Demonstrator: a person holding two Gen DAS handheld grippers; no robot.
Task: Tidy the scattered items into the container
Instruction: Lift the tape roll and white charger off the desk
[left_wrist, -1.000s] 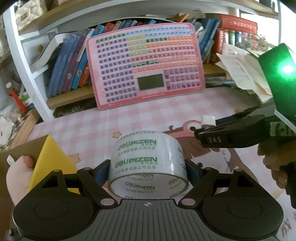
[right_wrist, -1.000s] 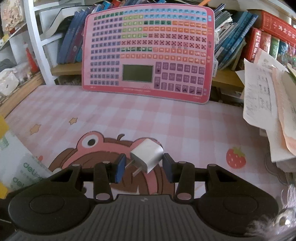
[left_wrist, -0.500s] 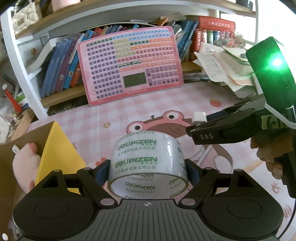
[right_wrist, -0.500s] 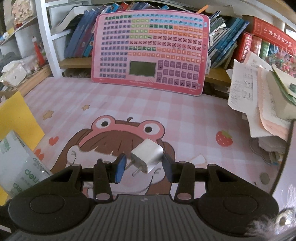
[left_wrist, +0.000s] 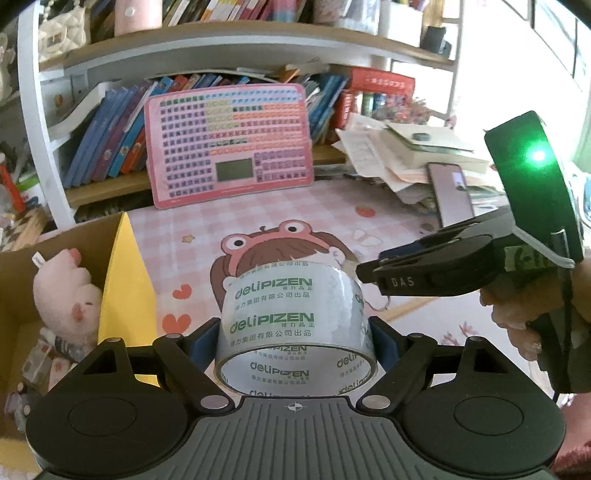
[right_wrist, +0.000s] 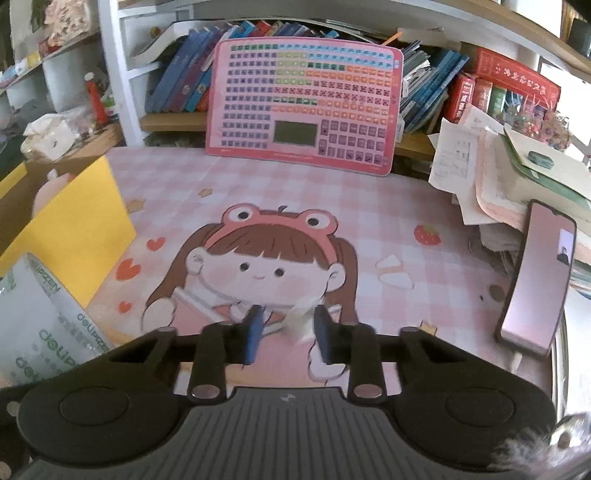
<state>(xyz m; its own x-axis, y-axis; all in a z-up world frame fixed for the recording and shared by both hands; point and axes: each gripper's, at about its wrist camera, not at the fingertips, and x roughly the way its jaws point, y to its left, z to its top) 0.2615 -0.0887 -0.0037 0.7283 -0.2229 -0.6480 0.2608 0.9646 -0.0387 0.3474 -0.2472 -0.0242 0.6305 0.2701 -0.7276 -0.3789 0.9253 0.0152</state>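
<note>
Above a counter with a pink checked cartoon mat, before crammed bookshelves, the left gripper clamps a tape roll beside the box, while the right gripper, just closing, shows only a white blur between its jaws.

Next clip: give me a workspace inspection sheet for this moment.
Surface: pink checked desk mat with a cartoon girl print, mostly bare.
Job's things: tape roll and a blurred white charger, each carried in a gripper; cardboard box at left, holding a pink plush toy.
Clutter: phone and paper pile at the right edge.
Grippers: left gripper shut on the tape roll; right gripper, whose jaws have just been closing, shut on the charger between its fingers.
Cables: thin dark cord by the right hand.
Surroundings: bookshelf, with a pink button board leaning on it.
</note>
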